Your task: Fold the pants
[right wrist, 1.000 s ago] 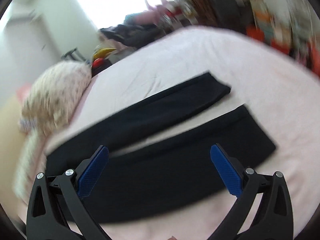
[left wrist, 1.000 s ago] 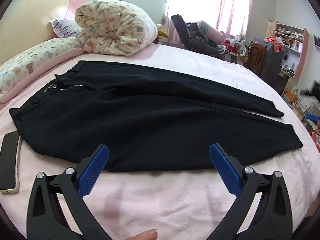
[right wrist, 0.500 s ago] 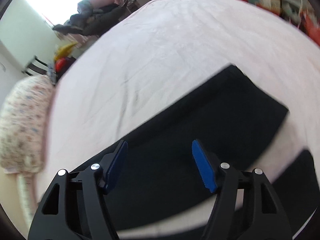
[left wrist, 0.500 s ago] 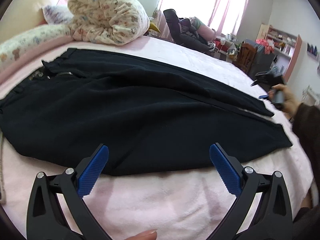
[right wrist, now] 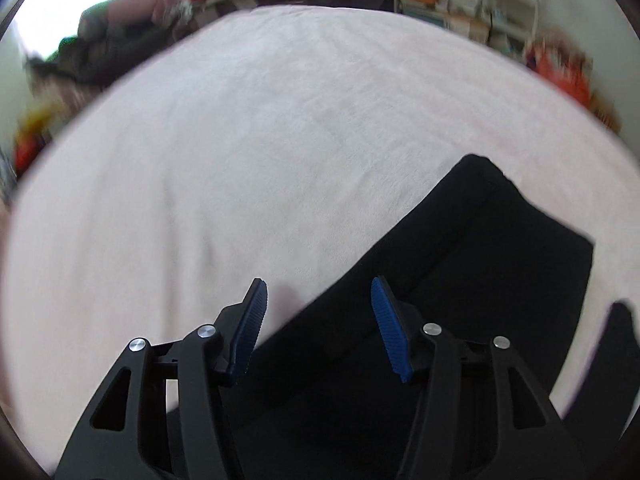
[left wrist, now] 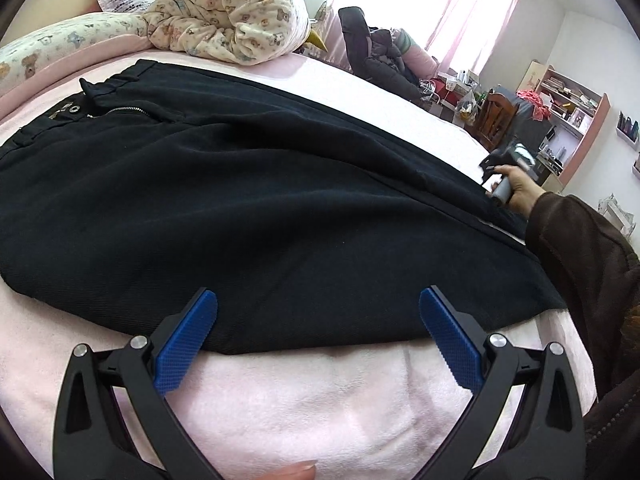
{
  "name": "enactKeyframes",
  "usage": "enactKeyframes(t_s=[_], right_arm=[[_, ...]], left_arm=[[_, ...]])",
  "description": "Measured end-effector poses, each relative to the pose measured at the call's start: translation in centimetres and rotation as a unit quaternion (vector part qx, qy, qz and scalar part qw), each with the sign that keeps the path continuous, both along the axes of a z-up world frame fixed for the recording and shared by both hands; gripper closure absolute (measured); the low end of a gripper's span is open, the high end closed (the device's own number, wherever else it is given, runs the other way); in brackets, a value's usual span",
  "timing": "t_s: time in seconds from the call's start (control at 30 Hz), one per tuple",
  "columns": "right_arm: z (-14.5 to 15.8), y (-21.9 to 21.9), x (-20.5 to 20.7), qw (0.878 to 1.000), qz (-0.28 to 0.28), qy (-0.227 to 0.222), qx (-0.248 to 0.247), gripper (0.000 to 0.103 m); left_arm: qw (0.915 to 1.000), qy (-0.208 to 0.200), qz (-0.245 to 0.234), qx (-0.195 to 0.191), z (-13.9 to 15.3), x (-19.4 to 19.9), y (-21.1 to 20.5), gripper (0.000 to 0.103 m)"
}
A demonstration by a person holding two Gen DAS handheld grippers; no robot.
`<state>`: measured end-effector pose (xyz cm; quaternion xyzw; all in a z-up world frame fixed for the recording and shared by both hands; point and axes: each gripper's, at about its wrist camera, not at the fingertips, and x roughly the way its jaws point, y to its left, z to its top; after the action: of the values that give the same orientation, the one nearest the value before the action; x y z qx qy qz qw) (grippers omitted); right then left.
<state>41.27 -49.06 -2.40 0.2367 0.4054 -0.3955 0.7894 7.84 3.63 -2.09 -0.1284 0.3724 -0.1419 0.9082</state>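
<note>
- Black pants (left wrist: 248,208) lie flat on the pink bed (left wrist: 304,408), waistband with zipper (left wrist: 124,109) at 10 o'clock in the left wrist view, legs running off toward 3 o'clock.
- Left tool (left wrist: 318,332) hovers at the near edge of the pants, at 6 o'clock in its view; blue pads (left wrist: 186,344) wide apart, nothing between them but the fabric edge below, no contact that can be seen.
- A fingertip (left wrist: 298,472) shows at the bottom edge of that view.
- Right tool (right wrist: 318,320) sits over the far pant leg's hem end (right wrist: 480,280); jaws partly apart and closing, left pad over the pink sheet, right pad (right wrist: 390,328) over black fabric, the leg's edge running between them; pads not pressing on cloth as far as the view shows.
- Second leg's hem (right wrist: 624,344) peeks in at 4 o'clock of the right wrist view, apart from the first leg.
- In the left wrist view the person's right hand (left wrist: 520,188) with a brown sleeve (left wrist: 576,248) is at 3 o'clock, holding the other tool's handle at the leg ends.
- Rolled bear-print quilt (left wrist: 224,8) at 12 o'clock beyond the waistband, pillow (left wrist: 60,44) at 10 o'clock along the bed edge.
- Chair piled with clothes (left wrist: 376,56) and bookshelf (left wrist: 568,100) in the background at 1–2 o'clock.
- Right wrist view is motion-blurred; background there cannot be read.
</note>
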Motion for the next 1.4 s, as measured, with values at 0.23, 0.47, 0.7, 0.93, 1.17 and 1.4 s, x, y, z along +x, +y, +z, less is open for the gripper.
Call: enactKeyframes(t_s=[0.23,0.47,0.7,0.93,1.17,1.4], right_arm=[[-0.4,1.0,-0.9,0.998,0.019,0.020,-0.051,0.087],[0.5,-2.0,-5.7,0.990,0.011,-0.120,0.075,0.100],[1.7,-3.7,-11.0,0.954,0.040,-0.251,0.157,0.101],[4.6,-1.8,-19.1,0.927,0.105,-0.322,0.162,0.101],[4.8,2.2,-28.4,0.919,0.153,-0.331,0.148,0.101],[0.4,5.0,-34.9,0.924,0.159,-0.308,0.158,0.101]], left_arm=[[1.0000,-0.001,0.000,0.000,0.1,0.0,0.0,0.002],[1.0000,-0.001,0.003,0.001,0.3,-0.2,0.0,0.002],[0.9996,-0.008,0.013,-0.025,0.7,-0.5,0.8,0.002],[0.9984,-0.029,0.007,-0.047,2.1,-1.0,1.4,0.002],[0.9951,-0.076,0.027,-0.058,4.0,-2.5,2.1,0.002],[0.9926,-0.093,0.046,-0.064,4.9,-3.2,3.0,0.002]])
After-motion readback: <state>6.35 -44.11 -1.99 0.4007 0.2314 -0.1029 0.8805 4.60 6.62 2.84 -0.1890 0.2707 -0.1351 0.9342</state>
